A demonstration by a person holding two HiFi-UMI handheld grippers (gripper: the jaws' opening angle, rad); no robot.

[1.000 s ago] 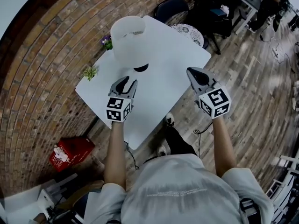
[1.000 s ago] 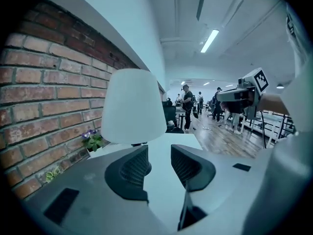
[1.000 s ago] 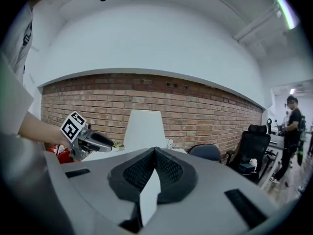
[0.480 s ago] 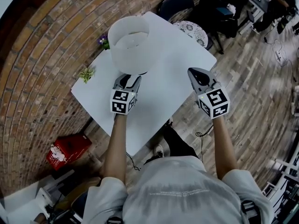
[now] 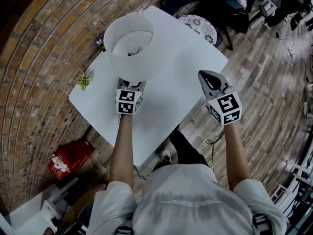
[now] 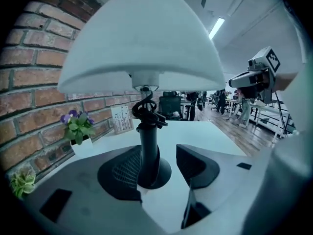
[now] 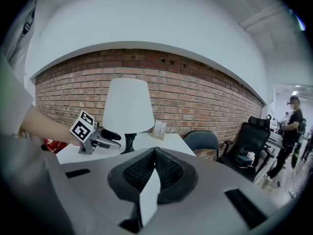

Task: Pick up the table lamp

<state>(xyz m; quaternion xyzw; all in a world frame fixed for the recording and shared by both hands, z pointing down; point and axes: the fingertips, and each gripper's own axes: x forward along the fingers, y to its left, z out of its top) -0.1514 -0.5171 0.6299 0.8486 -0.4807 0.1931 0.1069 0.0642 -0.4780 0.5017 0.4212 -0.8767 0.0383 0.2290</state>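
Left tongs set around the lamp stem
Lamp stands on the white counter near the brick wall; left tongs wide, stem against one pad; right tongs pressed together, empty, at the counter's edge.

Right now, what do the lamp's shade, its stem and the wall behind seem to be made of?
Shade: matte white, smooth and seamless, probably plastic or frosted glass.
Stem: black, slightly glossy, likely plastic or painted metal.
Wall: rough red brick with pale mortar lines.
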